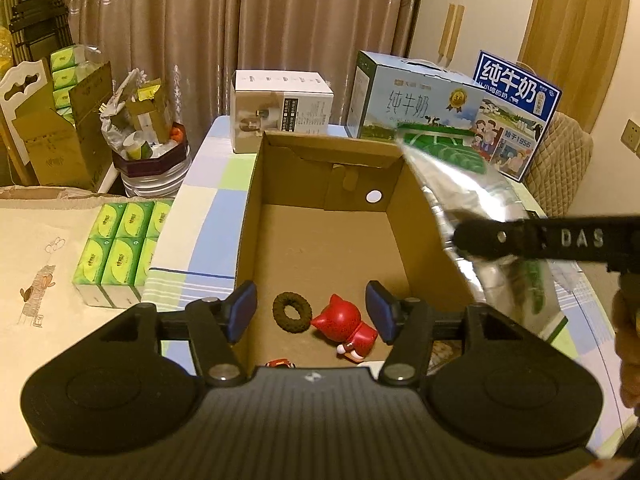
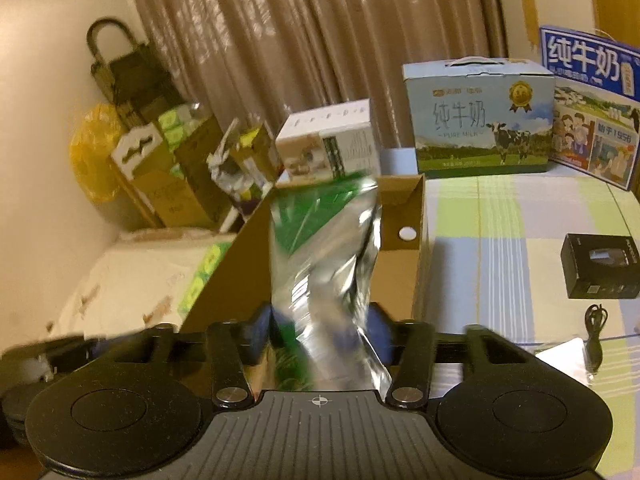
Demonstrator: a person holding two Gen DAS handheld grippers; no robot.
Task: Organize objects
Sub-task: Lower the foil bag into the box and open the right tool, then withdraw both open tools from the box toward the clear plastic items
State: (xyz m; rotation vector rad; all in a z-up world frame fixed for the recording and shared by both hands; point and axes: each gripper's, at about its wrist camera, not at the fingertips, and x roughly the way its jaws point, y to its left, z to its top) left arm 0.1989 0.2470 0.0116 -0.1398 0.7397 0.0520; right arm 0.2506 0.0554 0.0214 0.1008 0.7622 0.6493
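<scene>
An open cardboard box [image 1: 416, 216] stands on the checked table. On its floor lie a brown ring [image 1: 292, 312], a red toy figure [image 1: 348, 330] and a small red item [image 1: 280, 362] at the near edge. My left gripper [image 1: 311, 308] hovers over the box's near end, open, with nothing between its blue pads. A silver and green foil bag [image 2: 320, 248] hangs blurred over the box [image 2: 400, 272] between the fingers of my right gripper [image 2: 320, 336]. The jaws stand wide at its sides and do not pinch it. From the left wrist, the bag [image 1: 460, 184] leans over the box's right wall.
Two milk cartons [image 1: 416, 100] [image 1: 516, 112] and a white box [image 1: 280, 108] stand behind the cardboard box. Green tissue packs [image 1: 120, 256] lie to its left. A small black box [image 2: 600, 270] and a black cable [image 2: 596, 332] lie on the table to its right.
</scene>
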